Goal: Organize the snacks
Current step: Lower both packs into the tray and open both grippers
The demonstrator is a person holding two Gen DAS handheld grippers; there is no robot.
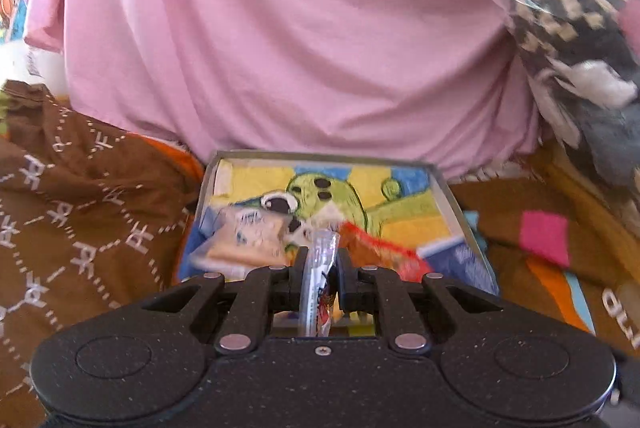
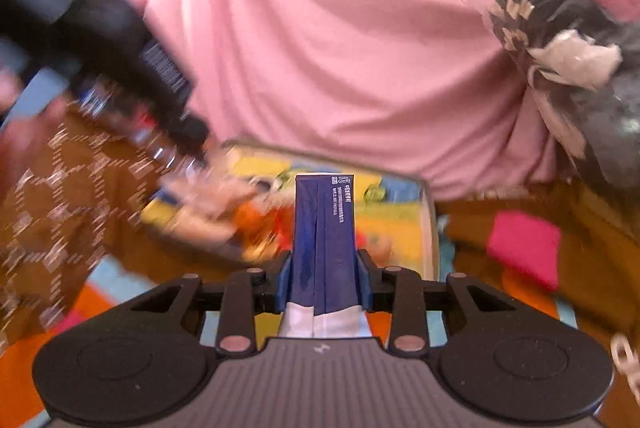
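Observation:
A shallow tin box (image 1: pixel 460 211) with a cartoon-print bottom lies on the brown cloth, just ahead of both grippers. In it lie a pale wrapped snack (image 1: pixel 244 240), an orange-red packet (image 1: pixel 380 252) and a blue-and-white packet (image 1: pixel 456 256). My left gripper (image 1: pixel 322 256) is shut on a thin silvery snack stick (image 1: pixel 320 268) held over the box's near edge. My right gripper (image 2: pixel 325 260) is shut on a tall dark-blue packet (image 2: pixel 324 228), upright above the box (image 2: pixel 428 228). The left gripper's black body (image 2: pixel 120 51) shows blurred at upper left in the right wrist view.
A pink sheet (image 1: pixel 280 27) rises behind the box. A plastic bag of dark patterned cloth (image 1: pixel 580 39) bulges at the right. Brown printed fabric (image 1: pixel 80 207) lies left of the box, and a magenta patch (image 1: pixel 544 236) on colourful cloth lies to its right.

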